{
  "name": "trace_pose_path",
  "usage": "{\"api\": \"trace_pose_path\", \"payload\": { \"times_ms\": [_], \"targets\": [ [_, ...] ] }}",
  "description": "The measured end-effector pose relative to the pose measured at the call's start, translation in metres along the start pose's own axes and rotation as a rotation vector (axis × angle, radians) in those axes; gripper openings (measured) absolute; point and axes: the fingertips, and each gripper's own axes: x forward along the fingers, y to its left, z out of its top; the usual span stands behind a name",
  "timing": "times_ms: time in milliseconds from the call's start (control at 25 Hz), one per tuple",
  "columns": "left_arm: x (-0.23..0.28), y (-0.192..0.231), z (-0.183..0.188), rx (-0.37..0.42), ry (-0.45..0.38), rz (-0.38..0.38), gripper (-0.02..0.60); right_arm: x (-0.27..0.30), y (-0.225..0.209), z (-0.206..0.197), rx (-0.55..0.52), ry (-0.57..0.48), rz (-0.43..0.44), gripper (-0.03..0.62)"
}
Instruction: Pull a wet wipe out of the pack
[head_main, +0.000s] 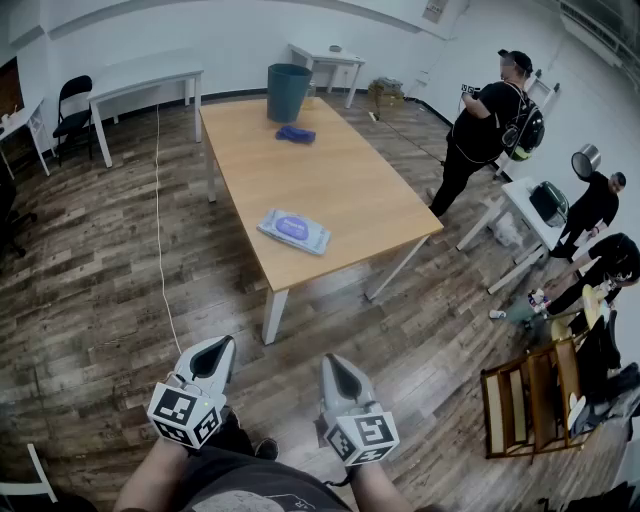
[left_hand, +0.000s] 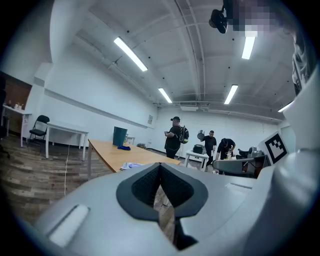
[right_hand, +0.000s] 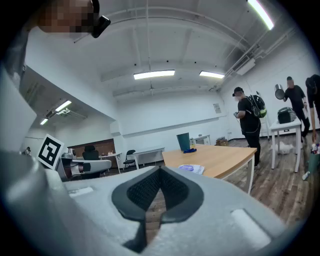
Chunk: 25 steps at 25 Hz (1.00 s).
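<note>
A flat wet wipe pack (head_main: 294, 230) with a purple lid lies near the front edge of the wooden table (head_main: 345, 185). It also shows small in the left gripper view as a pale pack (left_hand: 131, 165) and in the right gripper view (right_hand: 192, 169). Both grippers are held low over the floor, well short of the table. My left gripper (head_main: 214, 353) is shut and holds nothing. My right gripper (head_main: 340, 372) is shut and empty too. Both point roughly level toward the table.
A teal bin (head_main: 288, 92) and a blue cloth (head_main: 295, 133) sit at the table's far end. Three people (head_main: 490, 125) stand or bend at the right beside a small white table (head_main: 525, 205). A wooden rack (head_main: 535, 395) stands at the right. A white cable (head_main: 160, 230) runs across the floor.
</note>
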Motion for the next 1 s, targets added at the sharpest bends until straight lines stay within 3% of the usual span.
{"api": "trace_pose_path", "payload": {
  "times_ms": [400,600,1000],
  "targets": [
    [0.023,0.000,0.020,0.097,-0.021,0.012,0.018,0.031,-0.015,0.011,-0.052,-0.009,0.008,-0.011],
    [0.032,-0.009,0.035,0.107,-0.041,0.001,0.018,0.047,-0.018,0.033,-0.108,-0.048,0.003,-0.011],
    [0.042,-0.006,0.027,0.115,-0.027,-0.032,0.018,0.057,-0.024,0.018,-0.036,-0.052,-0.029,-0.011]
  ]
}}
